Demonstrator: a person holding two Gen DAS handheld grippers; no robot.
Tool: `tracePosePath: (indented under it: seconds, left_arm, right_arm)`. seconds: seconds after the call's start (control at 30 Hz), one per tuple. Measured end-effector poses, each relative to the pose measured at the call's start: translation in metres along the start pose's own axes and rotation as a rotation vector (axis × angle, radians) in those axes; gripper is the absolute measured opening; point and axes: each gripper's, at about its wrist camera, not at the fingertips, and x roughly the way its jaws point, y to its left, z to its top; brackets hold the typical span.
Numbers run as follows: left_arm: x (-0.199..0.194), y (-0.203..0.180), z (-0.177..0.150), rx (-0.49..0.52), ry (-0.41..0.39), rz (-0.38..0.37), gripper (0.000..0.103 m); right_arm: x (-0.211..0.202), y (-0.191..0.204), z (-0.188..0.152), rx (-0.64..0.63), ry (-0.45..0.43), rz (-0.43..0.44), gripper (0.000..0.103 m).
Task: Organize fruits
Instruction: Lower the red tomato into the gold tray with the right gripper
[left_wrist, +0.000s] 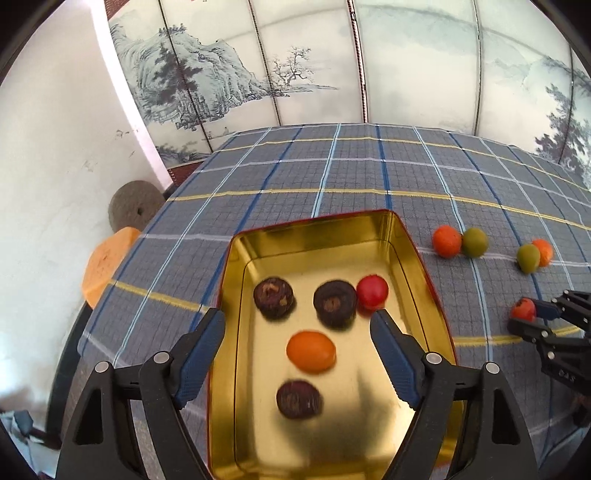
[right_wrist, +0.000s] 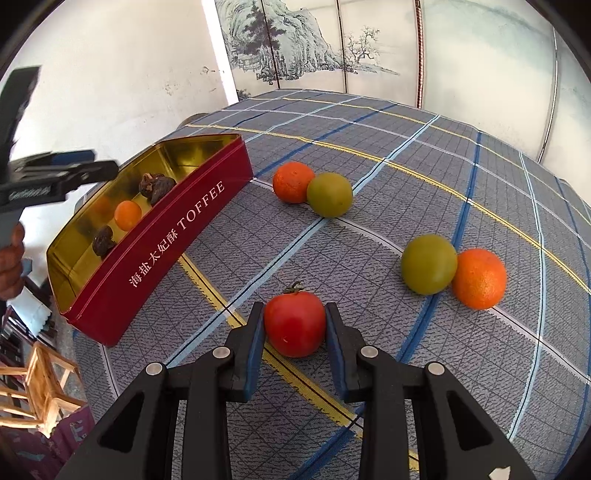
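Note:
A red toffee tin (left_wrist: 236, 266) with a gold inside lies on the checked tablecloth; it also shows in the right wrist view (right_wrist: 173, 240). In it lie three dark wrinkled fruits (left_wrist: 273, 297), an orange kumquat (left_wrist: 311, 351) and a small red tomato (left_wrist: 372, 291). My left gripper (left_wrist: 297, 325) is open and empty above the tin. My right gripper (right_wrist: 294, 314) is shut on a red tomato (right_wrist: 294, 323) that rests on the cloth; the left wrist view shows it at the right (left_wrist: 523, 309). Two oranges (right_wrist: 293, 181) (right_wrist: 479, 278) and two green fruits (right_wrist: 330, 194) (right_wrist: 428, 264) lie in pairs beyond.
The table edge runs along the left, with an orange stool (left_wrist: 105, 264) and a round grey stone (left_wrist: 135, 203) below it. A painted screen (left_wrist: 295, 62) stands behind the table. Wooden chairs (right_wrist: 40, 384) stand at the lower left of the right wrist view.

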Motion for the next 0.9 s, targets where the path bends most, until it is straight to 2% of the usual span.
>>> tracePosePath:
  seconds: [0.23, 0.5, 0.73, 0.9]
  left_arm:
    - [-0.013, 0.006, -0.019, -0.038, 0.015, -0.001, 0.086]
    - [-0.024, 0.020, -0.033, -0.064, 0.007, 0.018, 0.087]
    - [-0.029, 0.049, -0.052, -0.126, 0.026, 0.039, 0.087]
    - [-0.025, 0.061, -0.063, -0.147, 0.060, 0.043, 0.087]
  right_arm:
    - [-0.013, 0.009, 0.001, 0.024, -0.022, 0.039, 0.029]
    - [-0.037, 0.062, 0.036, -0.073, -0.085, 0.136, 0.029]
    - [-0.012, 0.117, 0.063, -0.165, -0.057, 0.211, 0.029]
    - [0.012, 0.138, 0.071, -0.191, -0.021, 0.230, 0.029]
